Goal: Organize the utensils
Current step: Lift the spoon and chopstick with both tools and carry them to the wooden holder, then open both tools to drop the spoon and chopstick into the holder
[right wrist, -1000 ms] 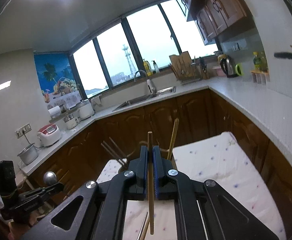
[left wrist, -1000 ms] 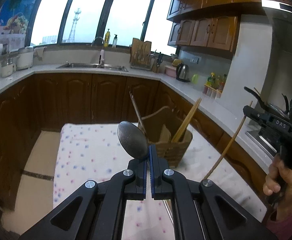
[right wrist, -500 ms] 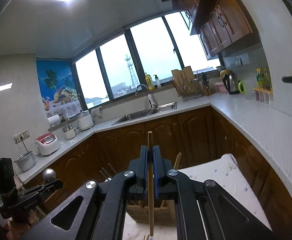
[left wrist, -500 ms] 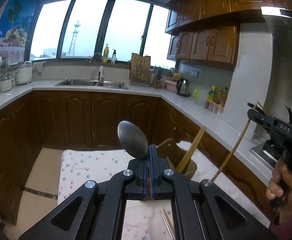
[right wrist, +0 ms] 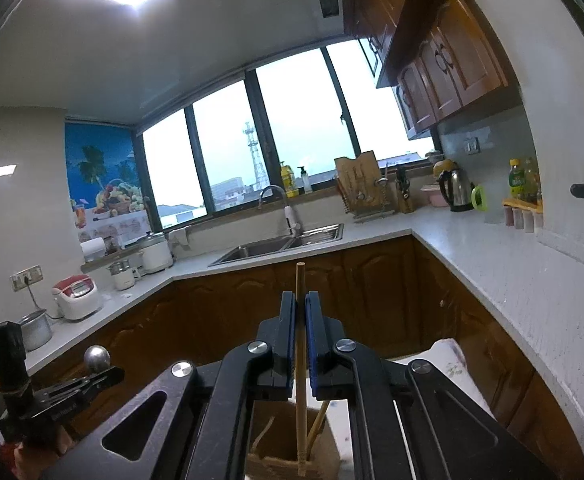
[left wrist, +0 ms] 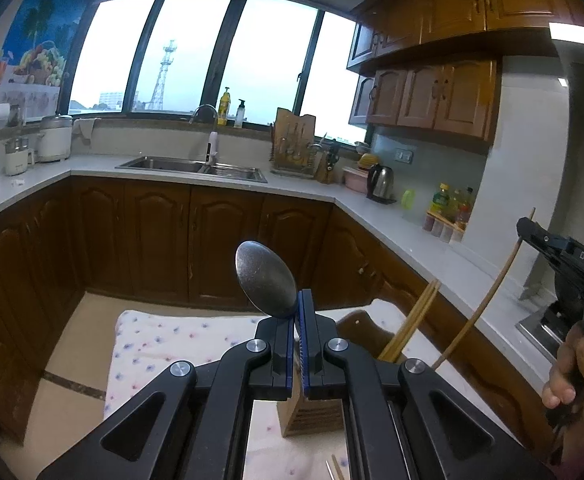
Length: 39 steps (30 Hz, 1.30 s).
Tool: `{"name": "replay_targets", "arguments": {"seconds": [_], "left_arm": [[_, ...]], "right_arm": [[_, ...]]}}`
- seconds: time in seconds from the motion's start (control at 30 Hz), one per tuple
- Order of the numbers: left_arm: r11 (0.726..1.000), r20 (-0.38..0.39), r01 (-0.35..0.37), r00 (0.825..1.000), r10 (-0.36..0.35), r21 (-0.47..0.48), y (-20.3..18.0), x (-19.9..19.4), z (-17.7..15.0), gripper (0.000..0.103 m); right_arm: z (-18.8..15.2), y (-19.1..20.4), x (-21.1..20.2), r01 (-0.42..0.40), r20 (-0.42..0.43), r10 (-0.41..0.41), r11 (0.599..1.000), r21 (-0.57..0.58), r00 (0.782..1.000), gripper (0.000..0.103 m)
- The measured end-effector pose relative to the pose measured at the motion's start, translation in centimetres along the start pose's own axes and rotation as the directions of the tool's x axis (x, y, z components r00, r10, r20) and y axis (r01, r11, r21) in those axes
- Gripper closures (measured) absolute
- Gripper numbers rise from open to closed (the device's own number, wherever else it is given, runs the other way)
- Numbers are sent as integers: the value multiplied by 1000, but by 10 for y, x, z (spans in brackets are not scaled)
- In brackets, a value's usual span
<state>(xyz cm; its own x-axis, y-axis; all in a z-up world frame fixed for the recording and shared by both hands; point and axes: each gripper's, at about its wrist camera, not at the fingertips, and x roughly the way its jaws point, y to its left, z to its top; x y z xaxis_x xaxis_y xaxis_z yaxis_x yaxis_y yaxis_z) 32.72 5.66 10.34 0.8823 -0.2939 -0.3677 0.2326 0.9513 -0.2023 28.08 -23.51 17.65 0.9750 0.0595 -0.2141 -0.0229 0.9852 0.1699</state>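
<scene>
Spoon (left wrist: 266,278) bowl points up; chopstick (right wrist: 301,368) stands upright in right claw (right wrist: 300,312).

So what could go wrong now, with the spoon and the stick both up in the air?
1. The left gripper pinches the spoon just below its bowl, on a thin edge, so it might twist or slip out.
2. The right gripper holds one long chopstick near its top; the low tip could hit the rim of the wooden holder and miss.
3. Chopsticks already in the holder lean out and could get bumped.
</scene>
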Motion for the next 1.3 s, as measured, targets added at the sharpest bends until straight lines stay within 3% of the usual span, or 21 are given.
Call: {"name": "replay_targets", "arguments": {"seconds": [0.27,0.53,0.6,0.63,1.13,1.3], "left_arm": [[1000,-27,-13,1000,12,-4,-4,37,0,102],[1000,-56,-28,998,28,3,-5,66,-7,102],[1000,-65,-31,997,31,2,-6,71,-8,102],[997,-52,-73,996,71,-37,-5,75,-10,102],[998,-168,-62,984,59,-14,-13,108,-20,102],[998,-175,-69,982,68,0,-16,113,-20,102]], "right_arm": [[-2,-7,21,-6,9,5,999,31,1000,98],[-27,-11,40,11,-20,-10,999,33,1000,98],[-34,-13,44,14,-32,-12,999,38,999,98],[-36,-13,45,13,-36,-12,999,40,999,98],[-80,-22,71,19,-176,-7,998,67,984,98],[-83,-24,70,21,-176,-8,997,69,984,98]]}}
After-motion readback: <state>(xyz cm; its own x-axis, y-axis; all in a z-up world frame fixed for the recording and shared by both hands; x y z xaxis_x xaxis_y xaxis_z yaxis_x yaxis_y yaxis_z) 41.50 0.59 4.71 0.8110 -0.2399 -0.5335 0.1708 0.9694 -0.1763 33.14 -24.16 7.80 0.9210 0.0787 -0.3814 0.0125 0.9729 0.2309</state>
